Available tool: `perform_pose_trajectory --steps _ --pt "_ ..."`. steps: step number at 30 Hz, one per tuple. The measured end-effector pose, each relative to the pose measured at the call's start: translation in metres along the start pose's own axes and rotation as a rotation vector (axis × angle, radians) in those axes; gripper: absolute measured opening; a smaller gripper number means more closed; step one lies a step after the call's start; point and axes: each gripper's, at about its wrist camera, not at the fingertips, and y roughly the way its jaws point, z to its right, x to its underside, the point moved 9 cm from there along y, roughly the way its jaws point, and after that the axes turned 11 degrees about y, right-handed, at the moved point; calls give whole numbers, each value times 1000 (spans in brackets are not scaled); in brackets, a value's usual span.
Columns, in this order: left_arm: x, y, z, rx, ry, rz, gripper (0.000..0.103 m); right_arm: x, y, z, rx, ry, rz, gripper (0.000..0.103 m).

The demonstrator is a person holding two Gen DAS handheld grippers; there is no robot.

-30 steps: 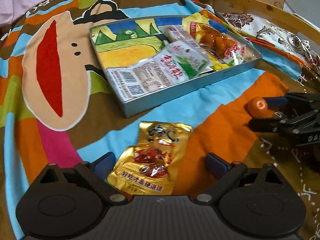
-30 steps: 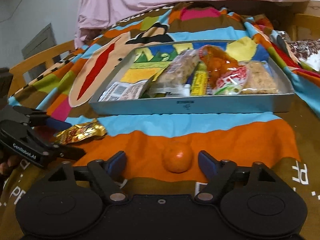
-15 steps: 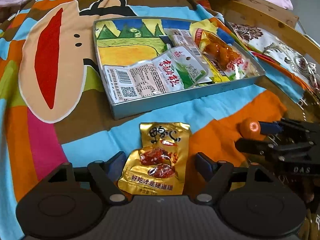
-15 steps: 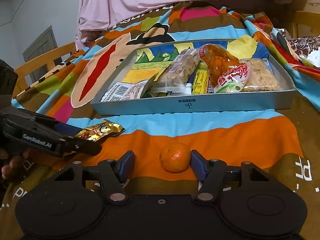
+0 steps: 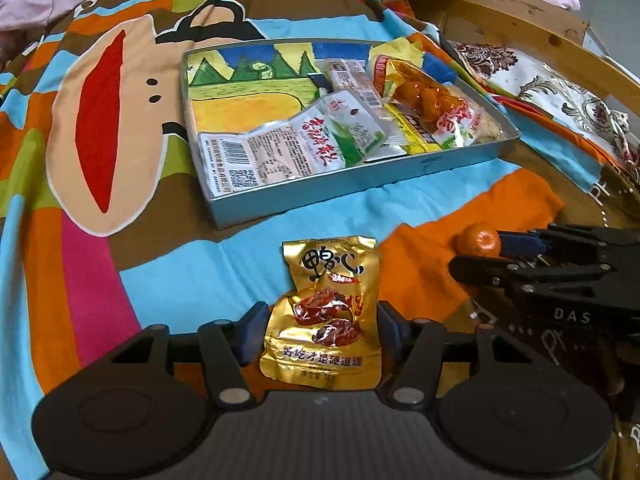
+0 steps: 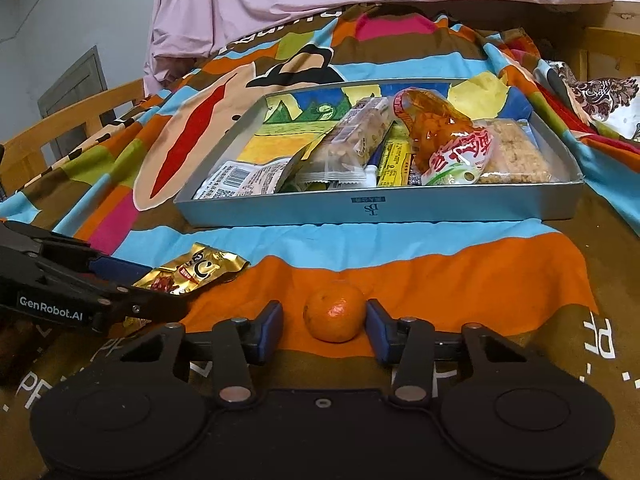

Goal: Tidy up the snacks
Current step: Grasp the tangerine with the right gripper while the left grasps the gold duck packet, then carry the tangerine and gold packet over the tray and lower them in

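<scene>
The left claw (image 5: 319, 330) stands apart around the gold snack packet (image 5: 326, 316), whose lower edge its body cuts off. The right claw (image 6: 325, 322) is also apart, straddling the small orange (image 6: 334, 311); whether the pads touch it is hard to tell. Both lie on the colourful cloth (image 6: 440, 272) before the snack tray (image 6: 380, 210), where packets overlap and hide each other.

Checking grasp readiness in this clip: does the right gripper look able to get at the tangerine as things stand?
Probably yes. The tangerine sits on the cloth between the open right gripper fingers, with nothing between them.
</scene>
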Motion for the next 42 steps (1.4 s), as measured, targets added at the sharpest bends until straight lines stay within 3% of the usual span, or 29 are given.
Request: perform_pose_trajectory --steps 4,10,16,24,31,42 --pt "-2 6 1 -12 14 0 66 1 1 1 7 -2 1 44" --pt "-2 6 4 -44 23 21 63 2 1 1 40 -14 10 36" --pt "0 -7 4 -68 -41 35 53 1 -5 -4 49 -19 29 35" --pt "10 -35 17 -83 -55 36 51 3 -31 -20 10 -31 53 35" --pt "5 -61 19 -116 -141 109 50 -8 -49 -23 -9 -21 113 35" --pt "-34 -72 7 -193 -252 258 50 -39 -58 -22 -20 -15 261 35"
